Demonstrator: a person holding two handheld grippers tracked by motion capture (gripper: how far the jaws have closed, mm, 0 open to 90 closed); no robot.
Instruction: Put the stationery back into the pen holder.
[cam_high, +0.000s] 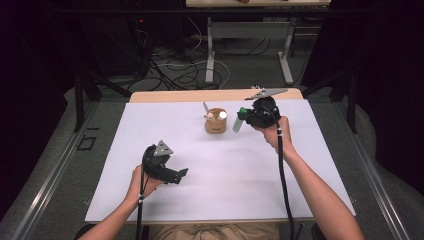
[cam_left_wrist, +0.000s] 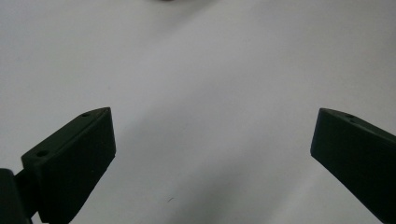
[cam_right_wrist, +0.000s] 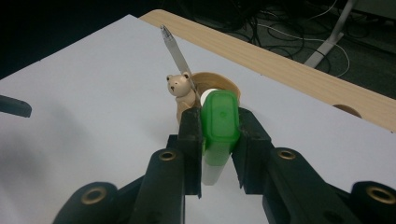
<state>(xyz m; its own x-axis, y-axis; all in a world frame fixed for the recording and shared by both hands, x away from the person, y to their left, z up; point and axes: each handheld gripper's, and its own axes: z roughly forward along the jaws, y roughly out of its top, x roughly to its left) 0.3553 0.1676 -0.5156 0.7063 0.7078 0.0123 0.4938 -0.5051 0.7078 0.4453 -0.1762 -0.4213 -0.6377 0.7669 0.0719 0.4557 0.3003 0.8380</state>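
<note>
Overhead, a wooden bench (cam_high: 165, 95) is covered almost wholly by a plain white sheet (cam_high: 225, 170), with bare wood showing only as a strip along the far edge. Beyond it the room is dark, with a grey floor, tangled cables (cam_high: 170, 65) and the metal legs of a second table (cam_high: 212, 50).

At the far middle of the sheet stands a round wooden pen holder (cam_high: 215, 121) with a small bear figure (cam_right_wrist: 180, 91) on its rim and a slim silver pen (cam_right_wrist: 175, 46) leaning out of it.

Just right of the holder, the right hand-held gripper (cam_high: 245, 116) is raised above the sheet, its jaws closed tight on a white marker with a green cap (cam_right_wrist: 218, 126). The cap sits between the pads and points toward the holder, close to it but not touching.

Near the left edge of the sheet, well apart from the holder, the left hand-held gripper (cam_high: 181, 175) rests low with its jaws spread wide and nothing between them; only blank white sheet lies in front of it. Nothing stands between the marker and the holder.
</note>
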